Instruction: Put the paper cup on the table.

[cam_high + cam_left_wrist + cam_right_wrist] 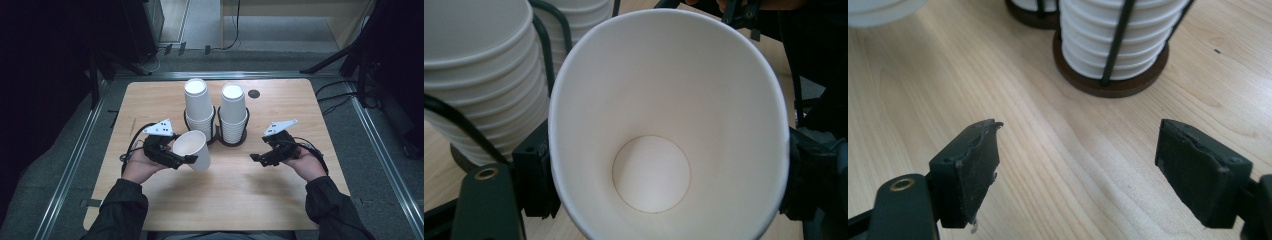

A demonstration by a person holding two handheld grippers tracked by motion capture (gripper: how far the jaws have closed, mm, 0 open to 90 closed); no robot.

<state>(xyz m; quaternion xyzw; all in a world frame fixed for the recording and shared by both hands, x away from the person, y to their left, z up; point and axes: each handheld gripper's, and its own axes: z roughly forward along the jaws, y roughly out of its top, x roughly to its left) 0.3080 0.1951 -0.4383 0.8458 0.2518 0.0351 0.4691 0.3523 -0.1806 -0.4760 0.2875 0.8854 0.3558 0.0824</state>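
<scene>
A single white paper cup (192,149) is clamped in my left gripper (175,155), tilted with its mouth toward the camera. In the left gripper view the cup (664,125) is squeezed oval between the two black jaws, its round bottom visible inside. Two stacks of upside-down white cups stand in dark wire holders: the left stack (198,107) right behind the held cup, the right stack (233,112) beside it. My right gripper (260,158) hovers open over bare wood, in front of the right stack (1115,35), with nothing between its fingers (973,165).
The wooden table (225,195) has free room in front and on both sides of the holders. A small dark round hole (254,93) sits near the far edge. Metal rails and cables run along the floor around the table.
</scene>
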